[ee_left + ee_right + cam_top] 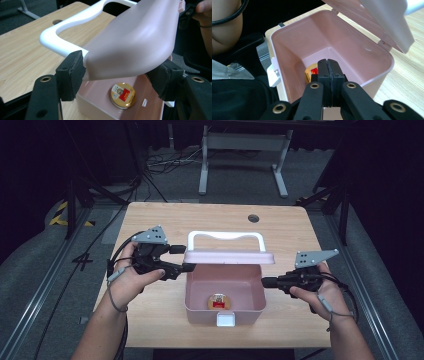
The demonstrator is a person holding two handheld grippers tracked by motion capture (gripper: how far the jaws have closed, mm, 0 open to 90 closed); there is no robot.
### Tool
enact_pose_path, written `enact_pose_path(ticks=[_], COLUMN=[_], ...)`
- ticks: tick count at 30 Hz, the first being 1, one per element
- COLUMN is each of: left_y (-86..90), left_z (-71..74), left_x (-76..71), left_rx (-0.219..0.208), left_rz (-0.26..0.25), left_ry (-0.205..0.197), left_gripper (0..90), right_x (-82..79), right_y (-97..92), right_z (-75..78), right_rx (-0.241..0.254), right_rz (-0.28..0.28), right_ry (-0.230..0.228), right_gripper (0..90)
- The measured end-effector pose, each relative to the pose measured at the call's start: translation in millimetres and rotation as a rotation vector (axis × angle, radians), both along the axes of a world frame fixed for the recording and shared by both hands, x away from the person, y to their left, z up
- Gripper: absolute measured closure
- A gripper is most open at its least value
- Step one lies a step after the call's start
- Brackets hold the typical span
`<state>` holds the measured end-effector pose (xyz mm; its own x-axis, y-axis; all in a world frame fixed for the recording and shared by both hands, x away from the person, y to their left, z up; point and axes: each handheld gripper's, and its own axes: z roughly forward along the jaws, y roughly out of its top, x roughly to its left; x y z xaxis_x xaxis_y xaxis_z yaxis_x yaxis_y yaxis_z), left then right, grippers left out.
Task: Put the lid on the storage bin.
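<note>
A pink box (pixel 200 314) stands mid-table with its lid (pixel 227 256) raised and a white handle (pixel 225 236) lying behind it. On the box floor lies a round gold tin (pixel 218 301) with a red label. My left gripper (pixel 186 258) straddles the lid's left end. In the left gripper view the lid (pixel 132 42) lies between its spread jaws (pixel 118 75), one pad (pixel 72 72) right at the lid's edge, and the tin (pixel 123 95) shows below. My right gripper (pixel 265 281) is shut and empty at the box's right rim, its pads (pixel 328 68) together over the box wall (pixel 352 47) and the tin (pixel 310 72).
A white latch (pixel 225 320) sticks out of the box's front wall. The wooden table (pixel 150 320) has a cable hole (pixel 253 218) at the back right. Beyond the table a white metal frame (pixel 245 150) and loose cables rest on the floor.
</note>
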<state>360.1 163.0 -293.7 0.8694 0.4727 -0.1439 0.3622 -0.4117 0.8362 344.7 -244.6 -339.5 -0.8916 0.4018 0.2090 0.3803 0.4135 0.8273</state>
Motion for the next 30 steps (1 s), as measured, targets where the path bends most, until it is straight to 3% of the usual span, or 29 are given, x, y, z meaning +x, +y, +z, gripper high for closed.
enact_pose_path(ticks=[5,11,16,26,30], left_y=[1.5,7.1,17.4,39.5,47.3], left_z=[-3.5,-5.7,-9.6,-16.0,-23.0], left_x=[-4.9,-9.6,-12.6,-3.4,5.0], left_rx=[0.080,0.117,0.176,0.151,0.152], left_rz=[0.015,0.013,0.048,0.109,0.169], left_ry=[-0.010,0.008,0.004,0.047,0.063], left_gripper=[22.8,21.4,19.1,20.2,20.4], right_x=[1.5,2.9,2.9,3.7,2.4], right_y=[1.7,2.9,4.8,6.2,6.7], right_z=[0.7,3.1,5.8,7.2,8.2], right_rx=[0.010,0.016,0.028,0.023,0.023], right_rz=[0.005,0.010,0.024,0.032,0.035], right_ry=[-0.003,-0.021,-0.029,-0.033,-0.033], right_gripper=[90.0,90.0,90.0,90.0,90.0])
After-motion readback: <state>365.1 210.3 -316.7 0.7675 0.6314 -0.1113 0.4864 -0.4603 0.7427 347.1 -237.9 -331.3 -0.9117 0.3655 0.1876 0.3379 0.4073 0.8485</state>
